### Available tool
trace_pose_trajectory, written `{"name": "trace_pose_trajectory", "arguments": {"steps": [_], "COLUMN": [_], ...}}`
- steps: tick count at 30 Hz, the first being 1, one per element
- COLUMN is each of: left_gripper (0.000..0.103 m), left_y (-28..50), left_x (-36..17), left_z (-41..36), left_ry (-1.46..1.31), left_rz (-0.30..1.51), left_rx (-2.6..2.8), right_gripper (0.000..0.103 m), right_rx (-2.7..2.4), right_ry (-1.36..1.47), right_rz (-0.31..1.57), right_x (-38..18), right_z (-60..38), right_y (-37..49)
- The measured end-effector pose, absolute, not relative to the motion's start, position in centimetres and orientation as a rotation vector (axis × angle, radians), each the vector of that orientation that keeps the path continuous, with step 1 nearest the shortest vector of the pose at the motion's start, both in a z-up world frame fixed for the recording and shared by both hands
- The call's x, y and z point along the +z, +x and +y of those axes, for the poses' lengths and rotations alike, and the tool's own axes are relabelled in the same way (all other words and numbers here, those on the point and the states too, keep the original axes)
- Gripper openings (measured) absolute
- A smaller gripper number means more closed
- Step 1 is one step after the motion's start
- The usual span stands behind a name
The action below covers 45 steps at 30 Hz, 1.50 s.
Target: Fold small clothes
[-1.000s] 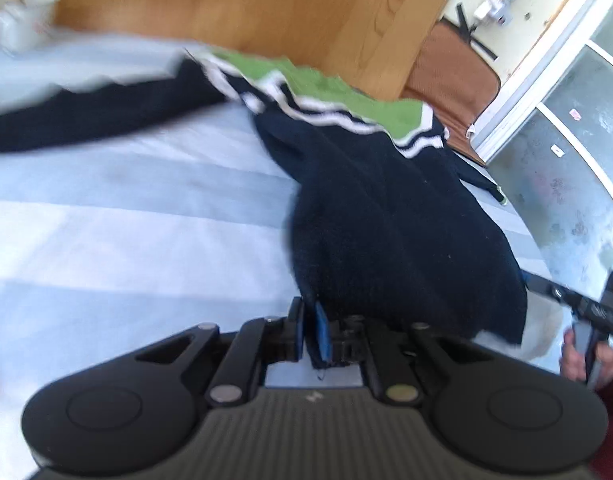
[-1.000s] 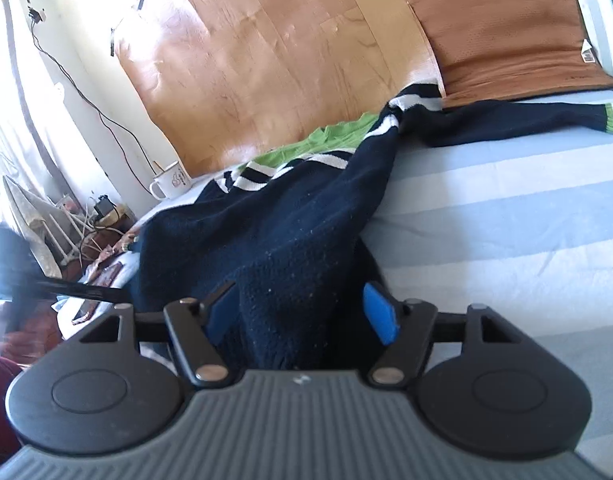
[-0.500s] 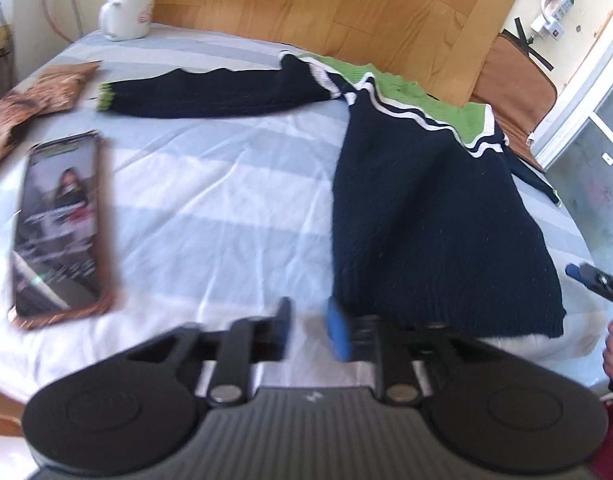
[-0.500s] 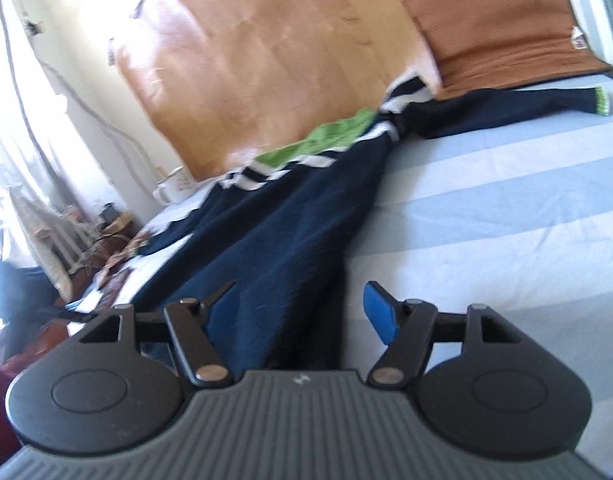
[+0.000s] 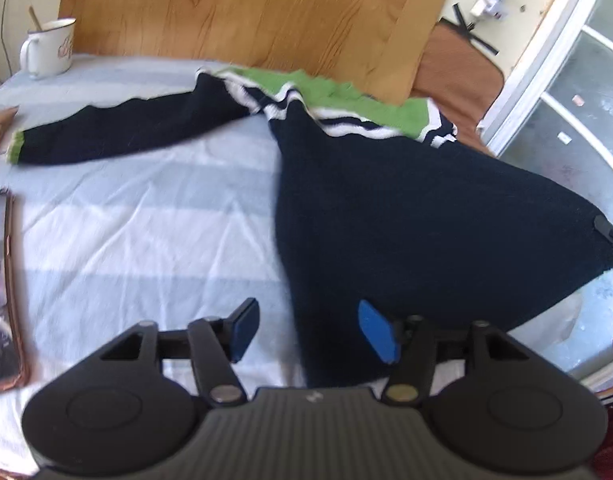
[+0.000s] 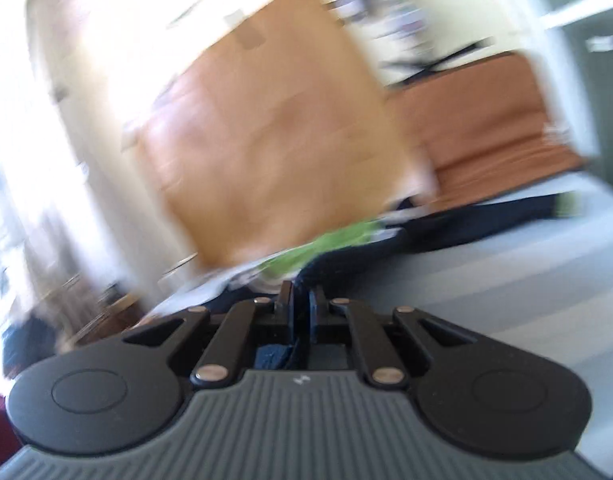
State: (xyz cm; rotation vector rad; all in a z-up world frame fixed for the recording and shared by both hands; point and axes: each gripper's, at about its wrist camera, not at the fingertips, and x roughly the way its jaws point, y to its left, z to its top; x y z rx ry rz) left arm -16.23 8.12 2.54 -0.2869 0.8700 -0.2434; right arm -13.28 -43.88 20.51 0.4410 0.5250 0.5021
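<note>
1. Left gripper [image 5: 308, 330] — jaws spread wide, gripping nothing; the near left corner of the sweater's hem lies between and below the blue pads [image 5: 375, 336].
2. Right gripper [image 6: 301, 300] — jaws nearly closed, pinching dark knit fabric; the view is blurred.
3. Sweater [image 5: 406, 224] — one, navy with a green yoke and white stripes, spread on the bed; its right hem corner is drawn out to the frame's right edge.
4. Sleeves — two: one [image 5: 126, 132] stretched flat to the left, green cuff at its end; the other [image 6: 486, 220] lying along the far side in the right view.
5. Bed [image 5: 126, 240] — one, pale blue-and-white striped sheet.
6. Mug [image 5: 50, 48] — one, white, at the far left corner.
7. Phone [image 5: 0, 288] — one, at the left edge.
8. Headboard [image 5: 246, 12] — one, wooden.
</note>
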Motion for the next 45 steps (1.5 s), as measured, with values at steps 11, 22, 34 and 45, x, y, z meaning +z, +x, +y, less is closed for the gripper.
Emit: {"name": "trace_pose_trajectory", "arguments": {"steps": [11,22,34,45], "left_gripper": [0.062,0.009,0.022,0.039], "left_y": [-13.3,-15.8,-15.5,-4.1], "left_x": [0.4,3.7,5.9,2.9], "left_z": [6.4,6.0,9.5,2.6], "left_ry": [-0.382,-0.247,-0.198,-0.246], "left_rz": [0.964,0.932,0.85,0.741], "left_rx": [-0.285,-0.32,-0.16,-0.172], "right_gripper": [0.06,0.009,0.031,0.031], "right_rx": [0.28,0.529,0.305,-0.118], "right_ry": [0.532,0.37,0.548,0.957], "right_rz": [0.755,0.674,0.76,0.685], "right_x": [13.8,19.9,18.4,13.2], "right_z": [-46.7,-42.7,-46.3,-54.3], "right_y": [-12.1,-13.7,-7.4,3.0]}}
